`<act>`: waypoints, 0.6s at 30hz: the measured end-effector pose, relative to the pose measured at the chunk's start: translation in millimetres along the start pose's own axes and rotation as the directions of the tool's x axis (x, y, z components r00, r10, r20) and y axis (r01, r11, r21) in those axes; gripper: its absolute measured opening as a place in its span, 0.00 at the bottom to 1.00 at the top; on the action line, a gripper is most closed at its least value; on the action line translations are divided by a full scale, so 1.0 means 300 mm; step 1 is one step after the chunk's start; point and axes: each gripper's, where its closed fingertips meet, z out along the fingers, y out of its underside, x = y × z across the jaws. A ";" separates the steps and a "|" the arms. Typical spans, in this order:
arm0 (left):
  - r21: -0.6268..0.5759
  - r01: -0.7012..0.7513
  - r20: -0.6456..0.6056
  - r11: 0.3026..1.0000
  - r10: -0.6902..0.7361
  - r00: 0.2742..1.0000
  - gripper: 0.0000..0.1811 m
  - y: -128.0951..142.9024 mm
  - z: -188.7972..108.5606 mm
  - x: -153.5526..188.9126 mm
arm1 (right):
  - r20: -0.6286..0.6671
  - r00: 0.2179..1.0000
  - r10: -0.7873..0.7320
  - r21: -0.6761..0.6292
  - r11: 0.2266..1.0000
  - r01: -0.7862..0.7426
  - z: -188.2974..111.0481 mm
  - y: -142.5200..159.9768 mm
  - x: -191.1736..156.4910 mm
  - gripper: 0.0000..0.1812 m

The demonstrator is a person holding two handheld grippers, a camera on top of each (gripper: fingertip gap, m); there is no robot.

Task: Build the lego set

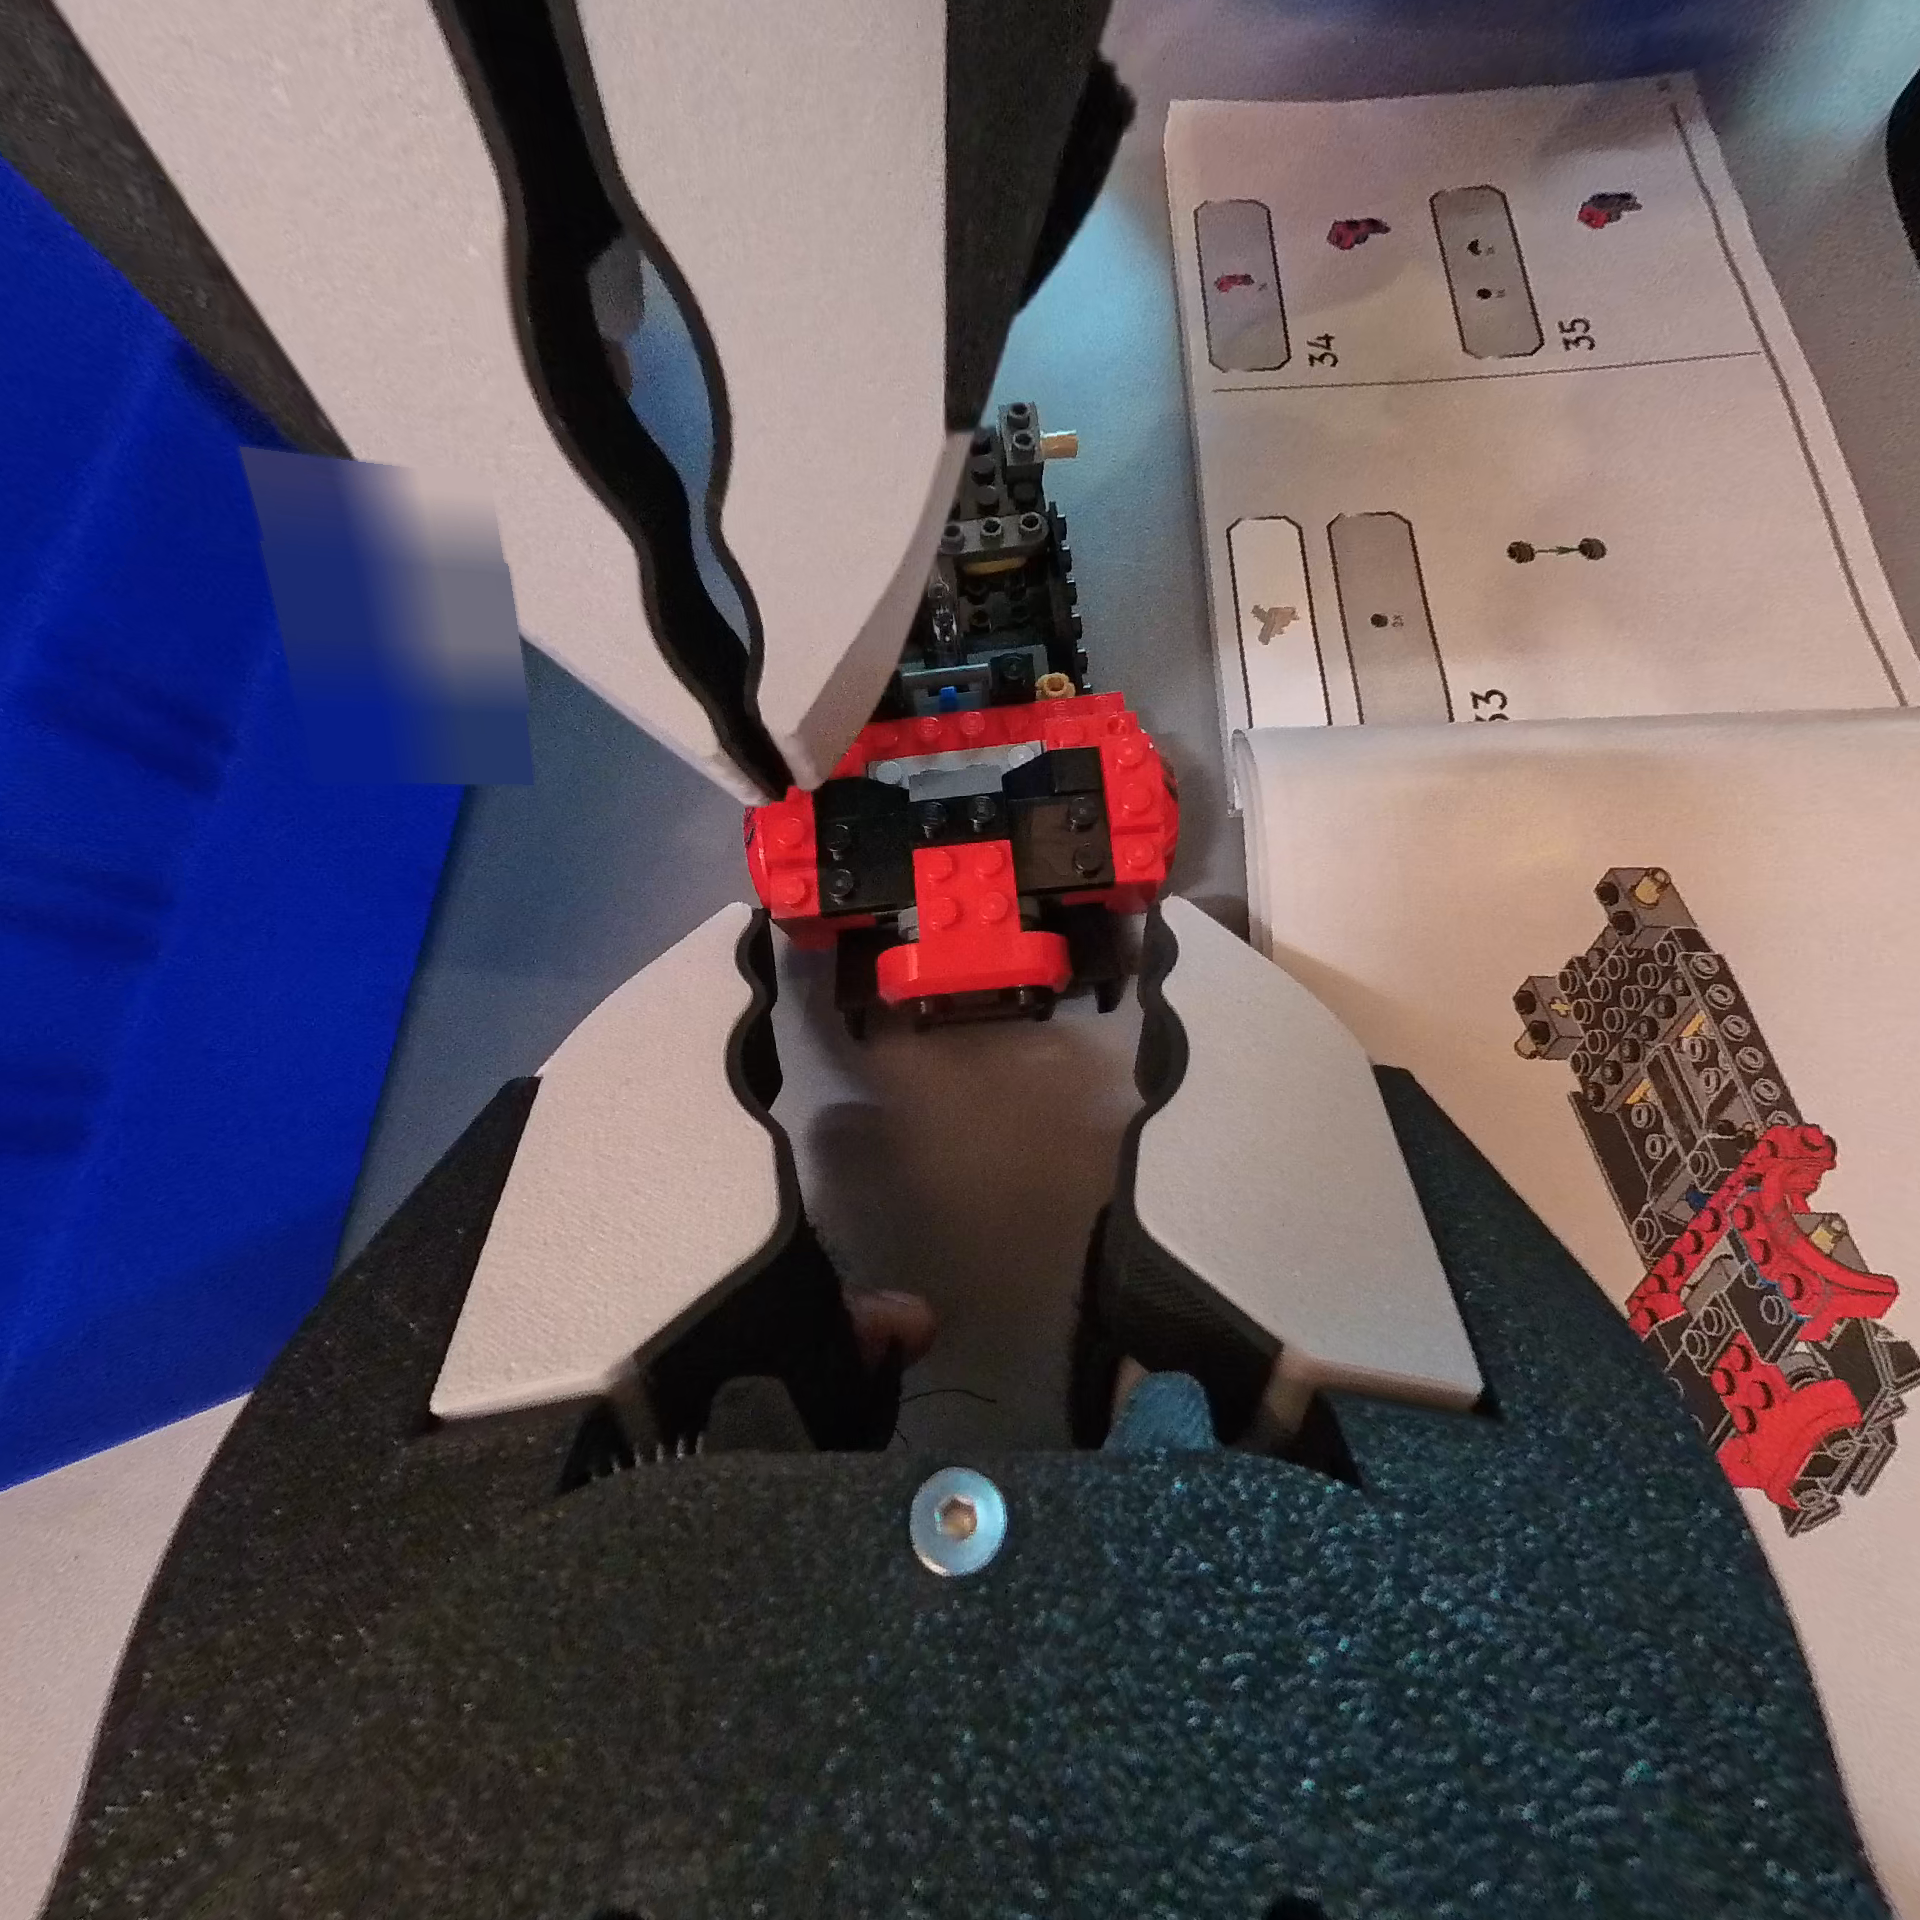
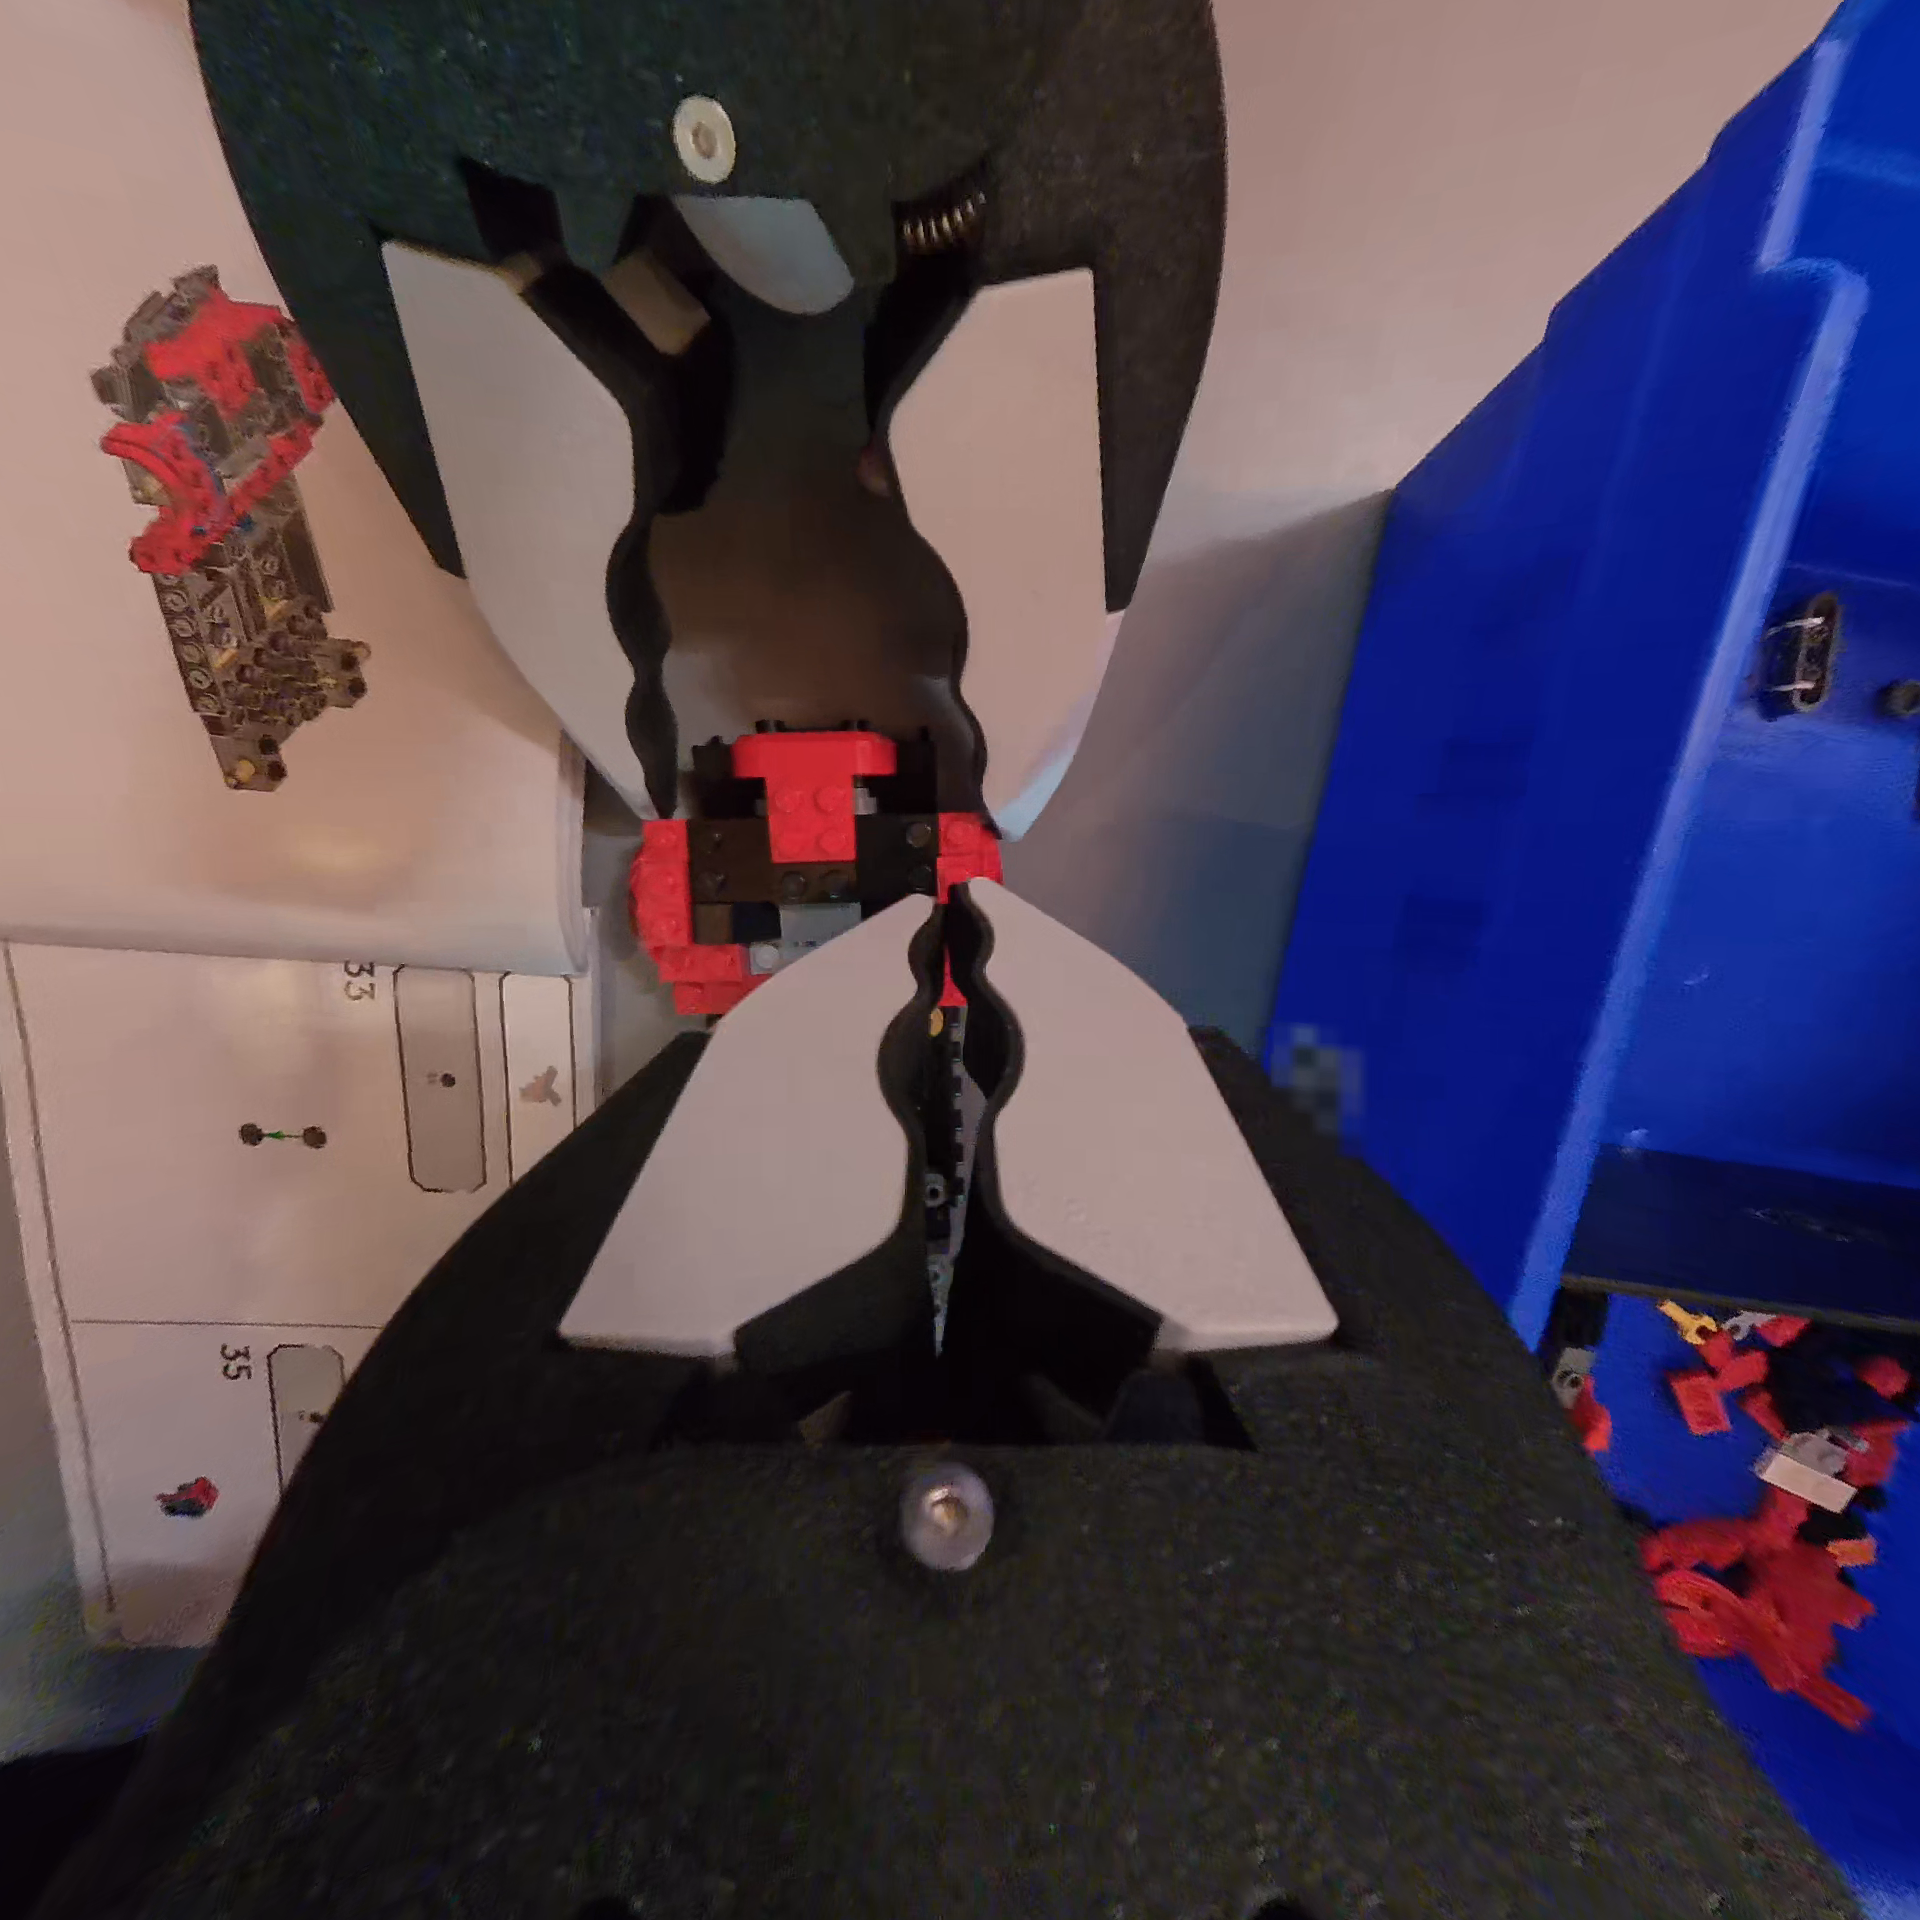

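A red and black lego model with a long dark chassis lies on the grey table. My left gripper straddles its near end, and its fingertips press on the red wheel arches at either side. The right wrist view shows this grip from the far side, with the model between the tips. My right gripper is shut, and its closed tips rest on the top of the red arch on one side. It also shows in the left wrist view, coming down from above.
An open instruction booklet lies beside the model, and it also shows in the right wrist view. A blue bin stands on the other side, with several loose red and black bricks in it. Its blue wall is close to my left gripper. Only a small space, under 4 cm, lies between the two pairs of fingers.
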 end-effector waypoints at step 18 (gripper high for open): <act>-0.003 -0.011 0.006 1.000 0.011 1.000 0.35 0.002 0.000 -0.001 | 0.036 0.998 0.057 -0.040 0.998 -0.056 0.020 0.008 0.006 0.00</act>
